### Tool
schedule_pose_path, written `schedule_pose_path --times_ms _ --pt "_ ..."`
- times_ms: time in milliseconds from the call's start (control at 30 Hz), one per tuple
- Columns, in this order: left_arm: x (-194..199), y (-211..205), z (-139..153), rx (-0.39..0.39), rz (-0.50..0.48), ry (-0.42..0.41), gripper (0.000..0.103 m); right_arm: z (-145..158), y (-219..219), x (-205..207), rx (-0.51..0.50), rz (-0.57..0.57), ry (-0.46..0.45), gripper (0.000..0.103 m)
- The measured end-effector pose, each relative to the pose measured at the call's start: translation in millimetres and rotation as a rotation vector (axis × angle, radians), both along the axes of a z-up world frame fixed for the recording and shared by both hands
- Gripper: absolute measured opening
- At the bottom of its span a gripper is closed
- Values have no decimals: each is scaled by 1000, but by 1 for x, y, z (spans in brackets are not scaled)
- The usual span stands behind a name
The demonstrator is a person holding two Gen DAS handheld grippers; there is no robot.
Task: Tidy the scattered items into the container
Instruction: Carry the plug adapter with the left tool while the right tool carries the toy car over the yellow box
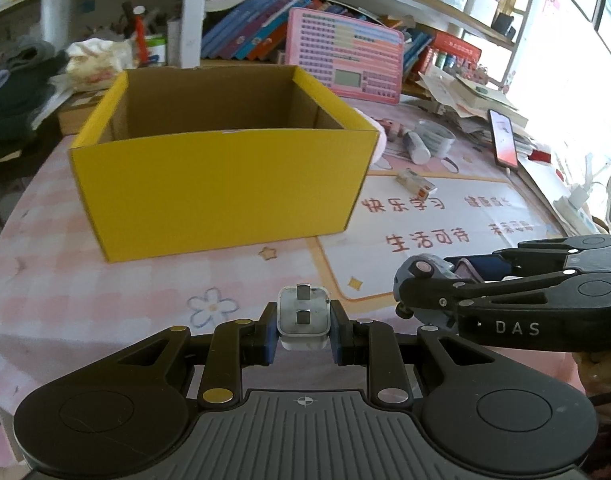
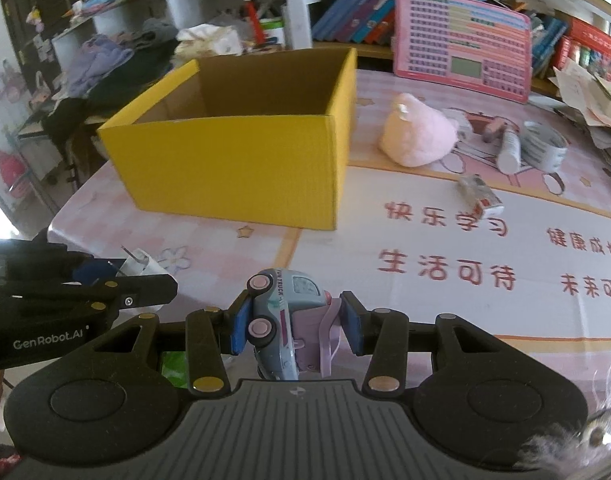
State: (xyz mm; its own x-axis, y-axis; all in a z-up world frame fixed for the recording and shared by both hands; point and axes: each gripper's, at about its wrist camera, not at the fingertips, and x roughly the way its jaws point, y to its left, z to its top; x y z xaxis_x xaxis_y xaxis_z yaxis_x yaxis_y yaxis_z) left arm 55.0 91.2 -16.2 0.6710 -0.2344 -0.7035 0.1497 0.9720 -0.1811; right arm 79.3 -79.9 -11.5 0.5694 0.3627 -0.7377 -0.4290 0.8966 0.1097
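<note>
An open yellow cardboard box [image 1: 221, 184] stands on the pink table ahead, also in the right wrist view [image 2: 233, 164]. My left gripper [image 1: 303, 330] is shut on a white plug adapter [image 1: 303, 316], prongs facing the camera, short of the box. My right gripper [image 2: 295, 328] is shut on a blue and pink toy truck [image 2: 285, 320], tipped on its side. The right gripper with the truck shows at the right of the left wrist view [image 1: 425, 292]; the left gripper with the plug shows at the left of the right wrist view [image 2: 137, 276].
A pink plush [image 2: 419, 136], a white tube [image 2: 509, 148], a tape roll [image 2: 543, 146] and a small packet [image 2: 481, 196] lie right of the box. A phone [image 1: 503, 140], papers and a pink board [image 1: 345, 56] stand at the back. Clothes are piled far left.
</note>
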Motion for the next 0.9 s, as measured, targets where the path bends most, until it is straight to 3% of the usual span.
schedule_pose_path --times_ms 567,900 --pt "-25 43 10 -2 105 -21 24 4 51 -14 -25 198 -21 43" --pt "-19 57 33 7 158 -89 24 23 66 -1 -12 286 -86 43"
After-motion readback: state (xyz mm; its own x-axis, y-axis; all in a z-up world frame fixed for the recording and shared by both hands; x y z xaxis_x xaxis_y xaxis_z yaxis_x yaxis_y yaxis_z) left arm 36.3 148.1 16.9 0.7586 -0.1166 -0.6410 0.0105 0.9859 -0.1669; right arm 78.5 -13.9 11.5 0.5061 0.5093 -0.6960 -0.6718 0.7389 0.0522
